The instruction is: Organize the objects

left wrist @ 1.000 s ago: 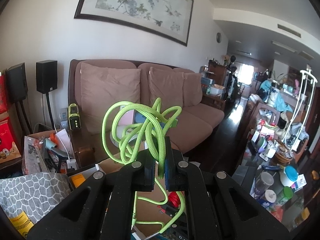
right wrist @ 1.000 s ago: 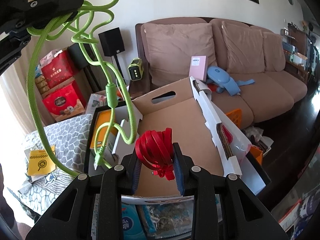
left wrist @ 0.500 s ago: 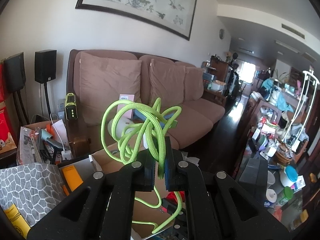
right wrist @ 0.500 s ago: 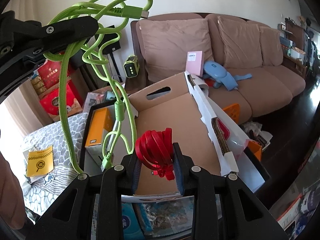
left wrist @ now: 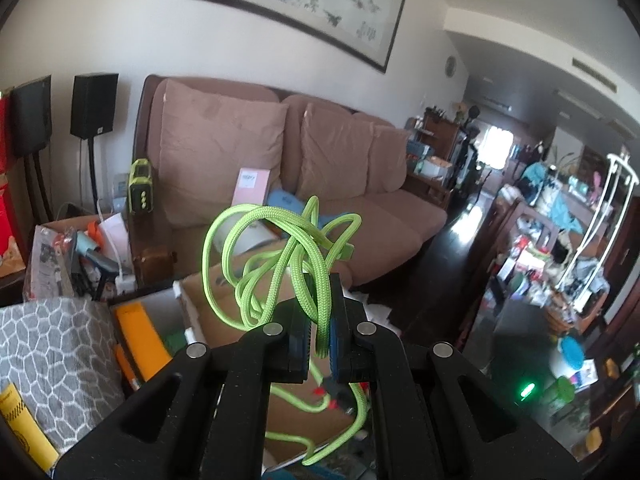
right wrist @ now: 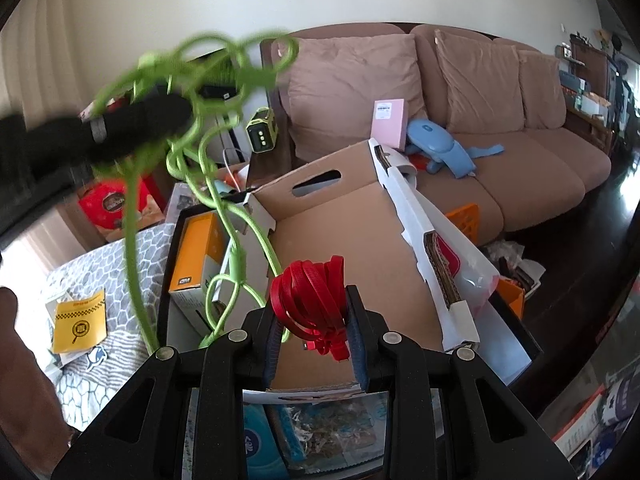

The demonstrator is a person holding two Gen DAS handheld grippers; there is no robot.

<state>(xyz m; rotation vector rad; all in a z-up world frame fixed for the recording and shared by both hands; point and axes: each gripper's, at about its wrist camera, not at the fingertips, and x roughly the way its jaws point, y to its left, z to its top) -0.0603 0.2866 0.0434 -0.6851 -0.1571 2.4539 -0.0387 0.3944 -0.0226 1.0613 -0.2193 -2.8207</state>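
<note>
My left gripper (left wrist: 319, 322) is shut on a tangled lime-green braided cable (left wrist: 280, 252), whose loops stand above the jaws and whose loose ends hang below. In the right wrist view that gripper (right wrist: 132, 120) appears blurred at upper left, with the green cable (right wrist: 236, 240) dangling down into the open cardboard box (right wrist: 360, 248). My right gripper (right wrist: 313, 322) is shut on a bundle of red cable ties (right wrist: 310, 306), held over the near edge of the box.
An orange box (right wrist: 196, 252) lies in a black tray left of the cardboard box. A grey patterned cloth (right wrist: 92, 264) with a yellow packet (right wrist: 80, 320) is at the left. A brown sofa (right wrist: 460, 92) behind holds a pink box (right wrist: 388, 120) and a blue object (right wrist: 440, 148). A cluttered table (left wrist: 560, 280) stands at right.
The left gripper has come down with the green cable, so its hanging strands now reach lower into the box area. The right gripper with the red ties has stayed put.
</note>
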